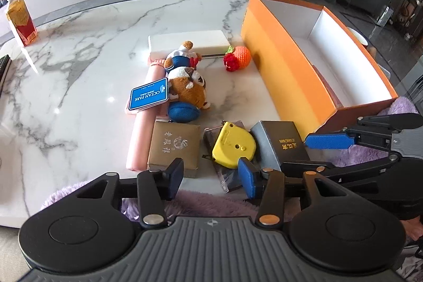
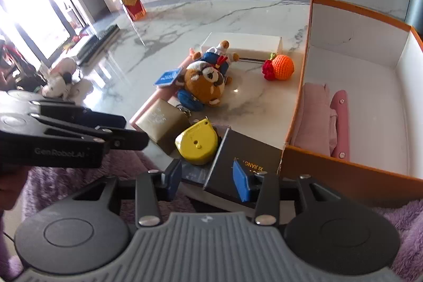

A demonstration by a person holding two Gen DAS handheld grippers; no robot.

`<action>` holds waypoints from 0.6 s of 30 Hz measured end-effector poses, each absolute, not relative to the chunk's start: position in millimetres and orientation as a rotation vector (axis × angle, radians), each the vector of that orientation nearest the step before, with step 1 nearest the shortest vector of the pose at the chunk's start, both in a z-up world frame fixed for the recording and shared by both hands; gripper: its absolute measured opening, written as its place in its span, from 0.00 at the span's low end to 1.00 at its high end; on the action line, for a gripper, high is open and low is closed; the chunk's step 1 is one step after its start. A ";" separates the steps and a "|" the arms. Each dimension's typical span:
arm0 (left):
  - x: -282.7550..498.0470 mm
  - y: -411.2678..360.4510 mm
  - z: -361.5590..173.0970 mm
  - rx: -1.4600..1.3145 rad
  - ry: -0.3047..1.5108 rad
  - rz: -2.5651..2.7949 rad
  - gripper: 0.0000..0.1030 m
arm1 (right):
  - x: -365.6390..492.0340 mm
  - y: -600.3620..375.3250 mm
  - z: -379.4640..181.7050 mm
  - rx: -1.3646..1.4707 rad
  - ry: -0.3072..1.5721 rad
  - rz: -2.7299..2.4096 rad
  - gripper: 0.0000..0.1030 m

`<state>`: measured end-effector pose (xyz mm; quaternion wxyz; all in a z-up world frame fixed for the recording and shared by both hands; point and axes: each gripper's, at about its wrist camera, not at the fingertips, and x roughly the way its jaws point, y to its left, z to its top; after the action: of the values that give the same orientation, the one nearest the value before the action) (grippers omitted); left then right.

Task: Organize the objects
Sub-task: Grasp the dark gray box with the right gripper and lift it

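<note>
Left gripper jaws spread wide, holding nothing, above near table edge. Right gripper likewise wide open, empty, over black rectangular box with gold lettering. Yellow tape measure lies just left of that box. Brown plush bear sits mid-table. Open orange cardboard box at right contains folded pink cloth.

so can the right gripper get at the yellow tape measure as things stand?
Probably yes. The right gripper is open, and the yellow tape measure lies just ahead, top exposed. The black box crowds its right side, so a tight fit.
</note>
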<state>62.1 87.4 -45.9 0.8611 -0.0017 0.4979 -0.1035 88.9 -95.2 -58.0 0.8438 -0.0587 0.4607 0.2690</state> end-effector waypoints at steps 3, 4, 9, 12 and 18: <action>61.7 86.2 -50.5 -0.011 1.047 -0.250 0.52 | 81.3 -79.8 -71.4 -0.255 0.950 0.542 0.54; 61.9 85.4 -52.4 -0.020 1.051 -0.259 0.52 | 79.4 -76.1 -75.8 -0.292 0.944 0.539 0.54; 68.0 81.5 -62.4 -0.022 1.068 -0.274 0.52 | 77.1 -63.0 -94.1 -0.418 0.932 0.525 0.59; 70.9 81.3 -67.0 -0.025 1.081 -0.274 0.52 | 77.2 -57.6 -102.0 -0.463 0.931 0.523 0.65; 75.9 78.6 -74.9 -0.019 1.109 -0.290 0.52 | 78.5 -48.3 -113.1 -0.573 0.876 0.487 0.68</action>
<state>75.9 78.6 -74.9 0.8402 -0.0089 0.5246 -0.1372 78.5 -48.3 -113.1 0.8380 -0.2708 0.4141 0.2302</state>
